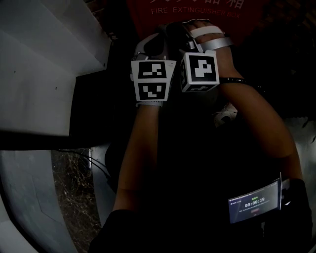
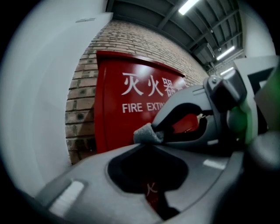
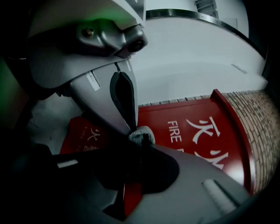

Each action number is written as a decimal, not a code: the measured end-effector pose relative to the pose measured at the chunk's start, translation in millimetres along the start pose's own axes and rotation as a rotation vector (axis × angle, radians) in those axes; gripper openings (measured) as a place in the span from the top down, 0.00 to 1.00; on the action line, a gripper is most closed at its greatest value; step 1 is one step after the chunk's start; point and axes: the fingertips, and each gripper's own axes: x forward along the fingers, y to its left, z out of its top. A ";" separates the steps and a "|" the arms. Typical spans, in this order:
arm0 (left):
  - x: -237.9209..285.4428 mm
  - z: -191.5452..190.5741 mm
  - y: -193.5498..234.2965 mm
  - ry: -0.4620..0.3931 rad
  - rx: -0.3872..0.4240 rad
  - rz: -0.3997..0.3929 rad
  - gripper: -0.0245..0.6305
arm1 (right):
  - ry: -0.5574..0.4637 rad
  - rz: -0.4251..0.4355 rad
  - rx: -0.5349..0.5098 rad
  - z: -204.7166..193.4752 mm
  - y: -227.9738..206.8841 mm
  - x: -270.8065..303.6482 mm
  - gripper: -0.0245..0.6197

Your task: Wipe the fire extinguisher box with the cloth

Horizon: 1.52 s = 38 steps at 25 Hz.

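Observation:
The red fire extinguisher box stands against a brick wall, with white lettering on its front. Both grippers are held tip to tip just in front of it. A small tuft of grey cloth sits where the two sets of jaws meet. My left gripper has its jaws closed and its tips at the cloth. My right gripper is likewise closed on the same tuft from the other side. The head view is dark, showing only the marker cubes of the left and right grippers.
A white wall with stepped ledges stands to the left of the box. Brick wall surrounds the box. Rough ground lies at lower left. A small screen with a timer is on the person's right arm.

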 end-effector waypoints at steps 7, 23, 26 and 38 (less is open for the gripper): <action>19.5 11.1 -50.0 -0.003 0.019 -0.036 0.96 | 0.030 -0.024 0.020 -46.2 -0.4 -22.8 0.91; 82.1 25.4 -172.1 -0.012 0.015 -0.166 0.96 | 0.164 -0.034 0.066 -176.5 12.6 -68.0 0.91; 92.1 26.8 -186.0 -0.010 -0.003 -0.177 0.96 | 0.172 -0.031 0.067 -192.6 13.3 -70.9 0.91; 91.8 24.5 -212.8 -0.007 0.019 -0.232 0.96 | 0.215 -0.006 0.100 -217.1 22.6 -86.9 0.91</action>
